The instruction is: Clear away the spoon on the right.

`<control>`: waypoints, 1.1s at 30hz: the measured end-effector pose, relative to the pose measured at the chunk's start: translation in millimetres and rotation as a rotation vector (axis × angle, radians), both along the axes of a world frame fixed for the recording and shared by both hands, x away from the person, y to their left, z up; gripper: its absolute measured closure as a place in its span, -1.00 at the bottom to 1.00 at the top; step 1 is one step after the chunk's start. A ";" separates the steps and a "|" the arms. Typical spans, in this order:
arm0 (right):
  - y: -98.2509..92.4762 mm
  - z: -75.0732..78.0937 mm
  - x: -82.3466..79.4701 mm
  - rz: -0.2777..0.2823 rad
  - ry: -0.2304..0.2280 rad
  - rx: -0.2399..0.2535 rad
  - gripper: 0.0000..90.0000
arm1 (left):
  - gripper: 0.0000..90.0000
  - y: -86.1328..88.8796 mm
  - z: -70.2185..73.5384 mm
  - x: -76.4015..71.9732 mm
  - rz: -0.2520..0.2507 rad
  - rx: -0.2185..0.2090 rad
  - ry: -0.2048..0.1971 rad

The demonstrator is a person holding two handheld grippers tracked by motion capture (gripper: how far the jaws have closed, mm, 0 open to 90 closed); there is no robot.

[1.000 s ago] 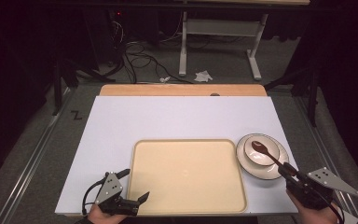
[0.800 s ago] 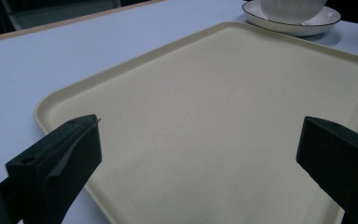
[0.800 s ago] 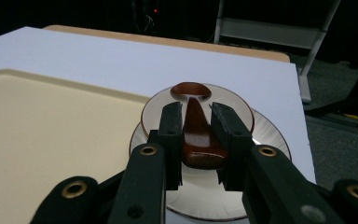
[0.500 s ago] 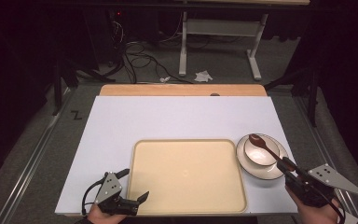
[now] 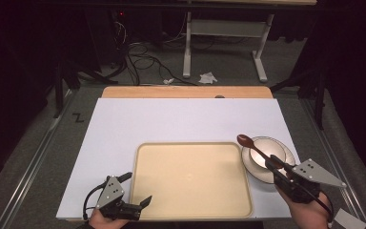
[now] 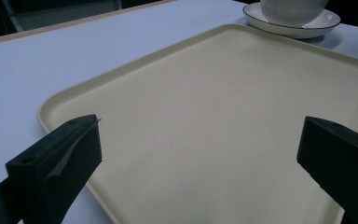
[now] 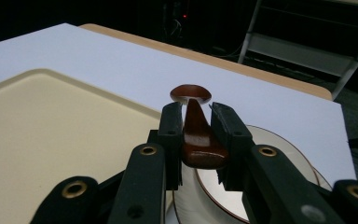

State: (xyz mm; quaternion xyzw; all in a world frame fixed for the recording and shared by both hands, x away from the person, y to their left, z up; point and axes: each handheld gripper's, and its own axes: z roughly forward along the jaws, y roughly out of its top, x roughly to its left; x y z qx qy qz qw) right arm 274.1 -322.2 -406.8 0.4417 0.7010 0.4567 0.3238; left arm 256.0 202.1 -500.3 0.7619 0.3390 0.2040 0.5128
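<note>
1. Brown wooden spoon (image 5: 256,150) is pinched by its handle in the right claw (image 5: 272,163), pads pressed on both sides in the right gripper view (image 7: 196,135); spoon head points up and away, lifted above the bowl.
2. White bowl (image 5: 263,155) sits on a dark-rimmed plate (image 5: 286,162) near the counter's (image 5: 181,119) front right corner, just beside the tray's right edge.
3. Beige tray (image 5: 190,179) lies at the front middle of the counter, nothing on it.
4. Left claw (image 5: 140,205) hovers at the tray's front left corner, jaws spread wide, holding nothing; left gripper view shows the bare tray (image 6: 223,121) between them.
5. Progress, my read: spoon pick-up looks done, spoon clear of the bowl. Left to do: likely carrying it over and setting it on the tray, then letting go; bowl and plate not moved yet.
</note>
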 end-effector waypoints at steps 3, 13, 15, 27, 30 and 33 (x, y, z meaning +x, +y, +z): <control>6.7 2.6 1.6 0.014 0.001 -0.006 0.71 | -0.99 0.0 -0.1 0.1 0.000 0.000 -0.001; 35.7 4.9 13.7 0.088 -0.002 -0.046 0.71 | -0.99 1.2 0.5 -0.2 -0.003 -0.005 -0.003; 41.3 3.7 16.1 0.099 0.001 -0.057 0.71 | -0.99 1.3 0.6 -0.2 -0.003 -0.005 -0.004; 73.2 -3.8 27.5 0.159 0.019 -0.069 0.71 | -0.99 1.4 1.6 -1.0 -0.006 -0.005 -0.008; 81.2 -8.7 29.2 0.168 0.025 -0.067 0.71 | -0.99 1.4 1.6 -1.2 -0.007 -0.005 -0.008; 86.9 -14.4 30.7 0.175 0.028 -0.072 0.71 | -0.99 1.2 1.4 -1.3 -0.008 -0.005 -0.009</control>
